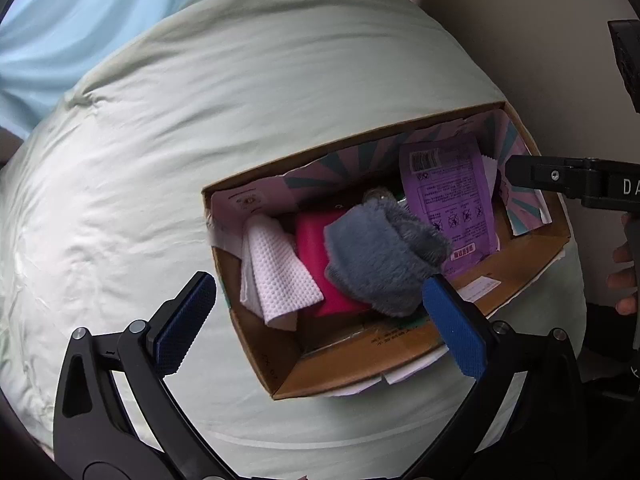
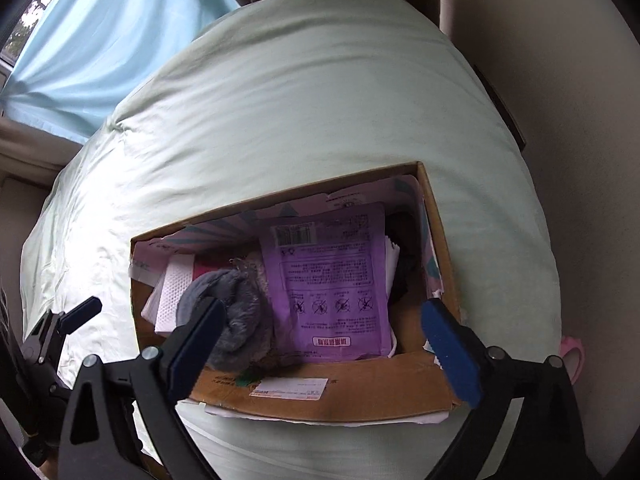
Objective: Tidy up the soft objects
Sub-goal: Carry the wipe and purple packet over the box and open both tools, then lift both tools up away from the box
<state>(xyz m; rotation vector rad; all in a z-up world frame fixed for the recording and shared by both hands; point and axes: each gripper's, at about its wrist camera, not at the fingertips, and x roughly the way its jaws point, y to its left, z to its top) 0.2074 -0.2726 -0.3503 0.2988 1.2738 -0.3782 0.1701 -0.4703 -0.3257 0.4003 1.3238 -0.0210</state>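
Observation:
An open cardboard box [image 1: 256,344] [image 2: 360,396] rests on a pale green quilt [image 1: 200,120] [image 2: 280,100]. Inside it lie a grey fuzzy roll [image 1: 380,264] [image 2: 236,320], a white textured cloth [image 1: 276,272] [image 2: 172,292], a magenta item [image 1: 312,240] and a purple printed packet [image 1: 452,196] [image 2: 336,272]. My left gripper [image 1: 320,284] hangs open over the box, its blue pads wide apart on either side of the cloth and grey roll. Over the purple packet, my right gripper [image 2: 325,308] is open too, pressing on nothing.
A light blue curtain [image 1: 60,20] [image 2: 100,40] hangs behind the bed. The right gripper's black finger [image 1: 560,178] reaches in over the box's right end, with a person's hand [image 1: 624,280] behind it. A pink object [image 2: 572,356] lies beside the quilt's right edge.

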